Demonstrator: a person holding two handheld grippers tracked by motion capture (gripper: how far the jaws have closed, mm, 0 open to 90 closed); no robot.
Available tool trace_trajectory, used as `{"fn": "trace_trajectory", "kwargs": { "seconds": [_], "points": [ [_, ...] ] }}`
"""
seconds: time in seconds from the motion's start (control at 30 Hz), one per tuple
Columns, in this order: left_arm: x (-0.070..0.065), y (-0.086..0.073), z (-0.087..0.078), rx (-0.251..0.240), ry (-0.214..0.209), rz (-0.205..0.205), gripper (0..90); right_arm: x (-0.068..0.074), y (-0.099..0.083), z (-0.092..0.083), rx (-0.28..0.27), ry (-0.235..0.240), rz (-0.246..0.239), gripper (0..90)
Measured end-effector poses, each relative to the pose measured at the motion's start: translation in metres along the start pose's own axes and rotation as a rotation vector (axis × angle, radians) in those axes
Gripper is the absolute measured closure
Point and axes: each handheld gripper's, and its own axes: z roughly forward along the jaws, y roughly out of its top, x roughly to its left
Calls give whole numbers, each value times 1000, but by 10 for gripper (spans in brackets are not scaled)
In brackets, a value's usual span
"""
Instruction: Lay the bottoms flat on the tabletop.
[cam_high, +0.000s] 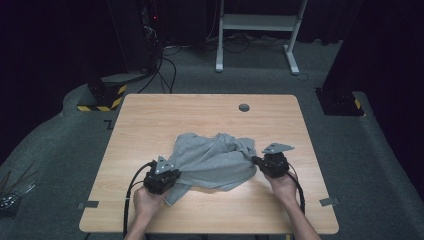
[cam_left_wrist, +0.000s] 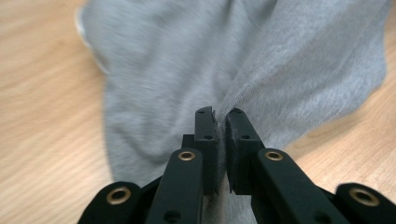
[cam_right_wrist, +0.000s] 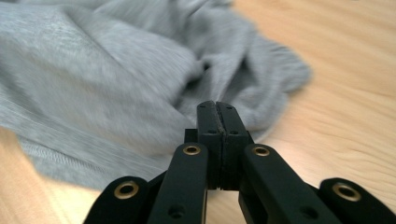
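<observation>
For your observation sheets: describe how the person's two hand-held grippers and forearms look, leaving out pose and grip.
The left gripper and right gripper are black, each topped by a grey three-cornered plate and trailing a black cable. Their jaws carry brass-coloured rivets. The forearms are bare, no sleeves showing.

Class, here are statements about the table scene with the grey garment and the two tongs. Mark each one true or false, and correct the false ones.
1. The grey garment lies crumpled on the wooden table. True.
2. The left tongs are shut on a fold of the garment. True: cloth is pinched between the jaws.
3. The right tongs stand wide open. False: their jaws are shut together at the garment's edge; whether cloth is caught between them cannot be told.
4. The garment is red. False: it is grey.
5. A small round dark hole sits near the table's far edge. True.
6. The garment hangs over the table's edge. False: it lies wholly on the tabletop.
</observation>
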Motion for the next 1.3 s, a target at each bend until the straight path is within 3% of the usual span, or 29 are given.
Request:
{"fn": "trace_trajectory", "kwargs": {
  "seconds": [0.07,0.1,0.13,0.23,0.33,0.37,0.4,0.5,0.6,0.63,0.67,0.7,0.77,0.87,0.9,0.93,1.0,1.07,1.1,1.13,1.2,1.23,1.3],
  "points": [
    [10,-2,0,-4,12,-45,845,-12,-1,-8,-7,-46,29,900],
    [10,-2,0,-4,12,-45,843,-18,-2,-11,-6,-60,46,900],
    [16,-4,5,9,22,-79,837,-23,-4,-12,4,-70,67,900],
    [11,-4,10,29,20,-51,773,-25,-9,-11,23,-74,69,900],
    [1,-4,18,26,13,-43,630,-9,-14,-5,0,11,17,848],
    [1,-4,18,26,13,-43,592,-9,-14,-5,0,11,17,848],
    [-2,-5,19,27,10,-43,561,2,-12,1,-9,61,-3,754],
    [-4,-4,19,31,3,-36,574,16,-7,11,-15,83,-4,623],
    [-5,-4,20,37,-25,-35,700,25,-2,27,22,97,9,558],
    [-5,-4,20,37,-25,-35,744,25,-2,27,22,97,9,558],
    [-5,-4,20,36,-34,-36,790,28,-3,40,72,88,-12,709],
    [-5,-4,20,32,-31,-30,821,29,-5,46,102,83,-21,782],
    [-5,-4,19,28,-30,-27,854,28,-6,45,88,76,-32,870],
    [2,-3,9,-14,-30,-56,864,20,-5,30,49,8,-32,879],
    [2,-3,9,-14,-30,-56,866,20,-5,30,49,8,-32,879],
    [6,-1,2,-34,-9,-59,867,7,-5,17,18,-39,0,880],
    [12,1,-2,-50,11,-68,868,-7,-5,3,-12,-89,27,880],
    [16,1,1,-54,24,-94,868,-22,-7,-9,-32,-133,59,879],
    [16,1,1,-54,24,-94,865,-22,-7,-9,-32,-133,59,879],
    [18,2,10,-48,34,-129,851,-35,-11,-14,-30,-167,104,874],
    [17,3,16,-39,40,-136,826,-39,-13,-12,-19,-164,122,863],
    [11,6,23,-25,32,-128,739,-41,-18,-7,24,-158,144,788],
    [3,9,25,-29,17,-111,648,-35,-22,-5,14,-128,134,708]
  ]
}}
